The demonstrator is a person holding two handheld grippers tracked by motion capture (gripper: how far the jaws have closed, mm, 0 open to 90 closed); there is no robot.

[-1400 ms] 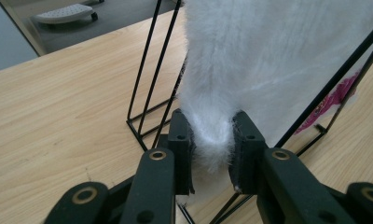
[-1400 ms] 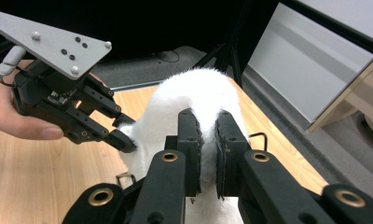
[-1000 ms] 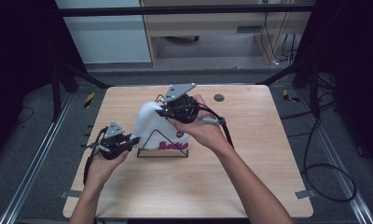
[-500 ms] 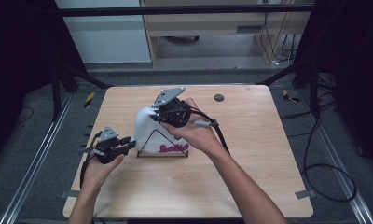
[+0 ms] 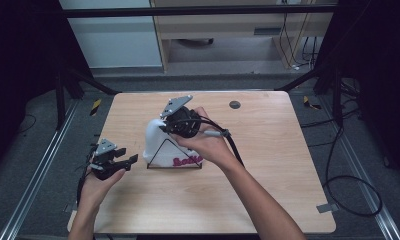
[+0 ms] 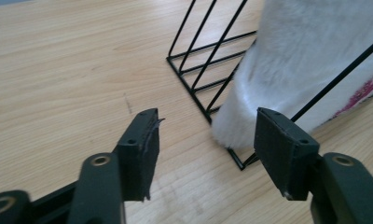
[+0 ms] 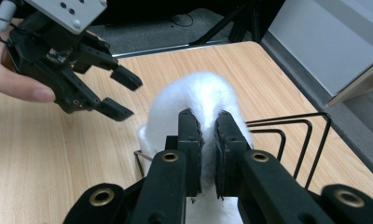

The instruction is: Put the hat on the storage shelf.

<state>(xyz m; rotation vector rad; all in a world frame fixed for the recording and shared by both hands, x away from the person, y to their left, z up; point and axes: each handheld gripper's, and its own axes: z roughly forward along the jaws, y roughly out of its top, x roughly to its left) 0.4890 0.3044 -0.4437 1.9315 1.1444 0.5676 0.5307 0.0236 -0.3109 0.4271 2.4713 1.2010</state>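
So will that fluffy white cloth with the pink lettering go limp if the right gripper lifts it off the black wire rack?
Probably yes. The fluffy white cloth sags in soft folds over the black wire rack, so it looks floppy. The right gripper, shut on a thin pinch of it, suggests it squashes easily. It seems light and unlikely to slip, though it might snag on the wires.

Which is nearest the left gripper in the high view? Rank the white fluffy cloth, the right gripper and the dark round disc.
1. white fluffy cloth, just right of the left gripper, on the wire rack.
2. right gripper, above the cloth.
3. dark round disc, near the table's far edge.
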